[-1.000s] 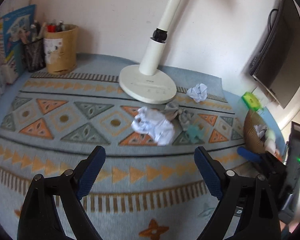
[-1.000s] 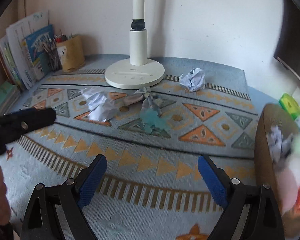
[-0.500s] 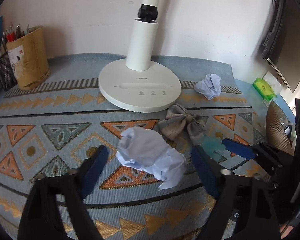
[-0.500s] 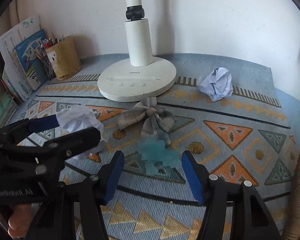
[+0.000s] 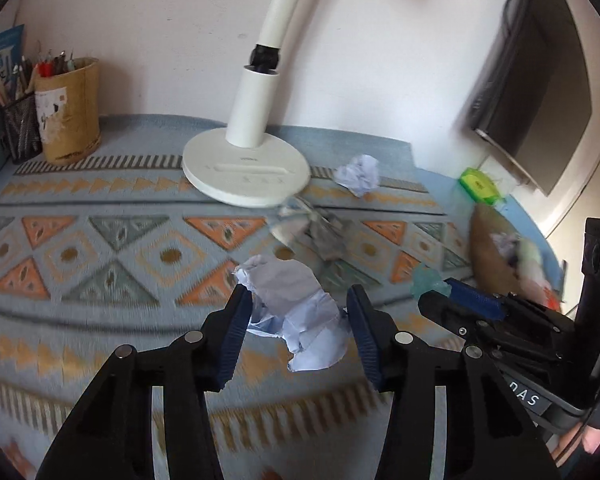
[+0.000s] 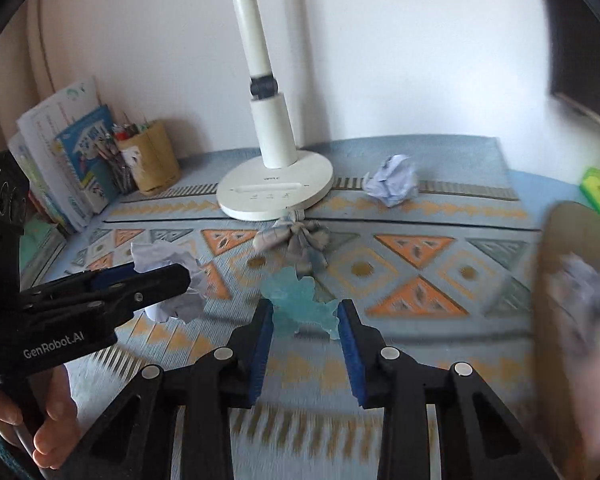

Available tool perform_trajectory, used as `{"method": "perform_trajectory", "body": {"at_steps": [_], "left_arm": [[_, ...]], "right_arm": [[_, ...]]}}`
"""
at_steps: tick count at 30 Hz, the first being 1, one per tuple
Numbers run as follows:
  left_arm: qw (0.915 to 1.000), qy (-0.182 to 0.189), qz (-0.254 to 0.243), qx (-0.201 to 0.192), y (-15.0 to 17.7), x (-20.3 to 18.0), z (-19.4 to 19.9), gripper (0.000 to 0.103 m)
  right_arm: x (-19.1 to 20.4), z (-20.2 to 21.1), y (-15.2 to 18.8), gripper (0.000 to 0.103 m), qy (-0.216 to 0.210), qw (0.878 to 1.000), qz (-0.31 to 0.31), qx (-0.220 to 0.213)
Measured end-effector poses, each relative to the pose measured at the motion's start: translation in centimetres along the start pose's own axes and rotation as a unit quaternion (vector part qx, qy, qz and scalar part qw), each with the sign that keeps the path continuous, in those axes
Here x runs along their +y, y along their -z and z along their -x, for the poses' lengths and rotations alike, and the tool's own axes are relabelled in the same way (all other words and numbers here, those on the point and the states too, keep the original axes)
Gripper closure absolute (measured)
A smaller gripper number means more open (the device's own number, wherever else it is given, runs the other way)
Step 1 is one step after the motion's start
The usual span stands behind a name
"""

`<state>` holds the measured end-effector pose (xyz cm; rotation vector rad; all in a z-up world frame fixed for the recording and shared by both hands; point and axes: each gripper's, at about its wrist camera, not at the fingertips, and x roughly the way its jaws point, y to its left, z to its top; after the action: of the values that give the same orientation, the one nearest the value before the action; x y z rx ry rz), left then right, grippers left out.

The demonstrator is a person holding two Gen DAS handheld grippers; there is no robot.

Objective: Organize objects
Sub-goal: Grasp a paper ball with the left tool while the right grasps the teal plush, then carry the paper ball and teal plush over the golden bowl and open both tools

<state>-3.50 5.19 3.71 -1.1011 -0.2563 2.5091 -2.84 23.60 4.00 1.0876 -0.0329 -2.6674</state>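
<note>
My left gripper (image 5: 296,312) is shut on a crumpled white paper ball (image 5: 296,312) and holds it above the patterned mat (image 5: 100,248). My right gripper (image 6: 305,316) is shut on a pale teal clip-like object (image 6: 300,304), which also shows in the left wrist view (image 5: 428,280). The paper ball and left gripper show in the right wrist view (image 6: 168,280). A second crumpled paper ball (image 5: 358,174) lies near the lamp base. A grey checked fabric bow (image 6: 294,238) lies on the mat in front of the lamp.
A white desk lamp (image 5: 246,170) stands at the back centre. A tan pen holder (image 5: 68,120) and books (image 6: 64,168) are at the back left. A brown basket (image 6: 572,300) with items is at the right. A green box (image 5: 480,186) lies beyond it.
Both grippers have closed: the left on the paper ball, the right on the teal object. Both have lifted and drawn back from the lamp.
</note>
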Motion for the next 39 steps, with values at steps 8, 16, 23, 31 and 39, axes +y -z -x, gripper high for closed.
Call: {"method": "perform_trajectory", "body": {"at_steps": [8, 16, 23, 31, 39], "left_arm": [[0.9995, -0.027, -0.018, -0.005, 6.2, -3.1, 2.2, 0.056], [0.9988, -0.047, -0.013, -0.001, 6.9, -2.6, 1.5, 0.053], [0.9995, -0.031, 0.000, -0.002, 6.9, -2.2, 1.8, 0.052], [0.9994, -0.035, -0.003, -0.002, 7.0, -2.2, 1.7, 0.052], [0.9986, -0.051, -0.016, -0.005, 7.0, -2.6, 1.6, 0.050]], "right_arm": [[-0.6, 2.0, 6.0, 0.071, 0.046, 0.998, -0.022, 0.023], [-1.9, 3.3, 7.9, 0.032, 0.032, 0.998, -0.021, 0.039], [-2.1, 3.3, 7.3, 0.030, 0.030, 0.999, -0.017, 0.032], [-0.3, 0.8, 6.6, 0.030, 0.038, 0.997, 0.013, 0.064], [0.2, 0.2, 6.8, 0.055, 0.044, 0.996, 0.027, 0.072]]}}
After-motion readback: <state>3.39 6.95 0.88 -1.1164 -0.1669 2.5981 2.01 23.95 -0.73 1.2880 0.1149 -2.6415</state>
